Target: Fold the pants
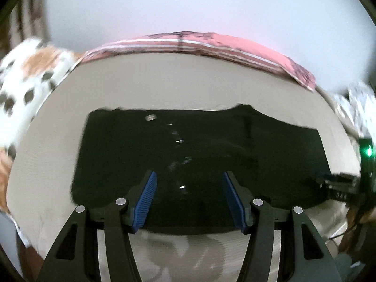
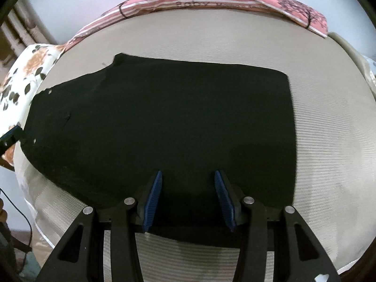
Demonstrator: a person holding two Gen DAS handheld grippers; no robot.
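The black pants (image 2: 164, 122) lie partly folded on the bed (image 2: 329, 141), both left tongs (image 1: 189, 188) and right tongs (image 2: 188, 188) released above them, with further folds seemingly left.

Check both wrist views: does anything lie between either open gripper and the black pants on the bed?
Nothing visible does. The left gripper and right gripper are both open directly over the near edge of the black pants, which lie flat on the beige bed cover with nothing on top.

Both wrist views close above bed (image 1: 58, 164), facing headboard-side wall, sharing black pants (image 2: 164, 117)
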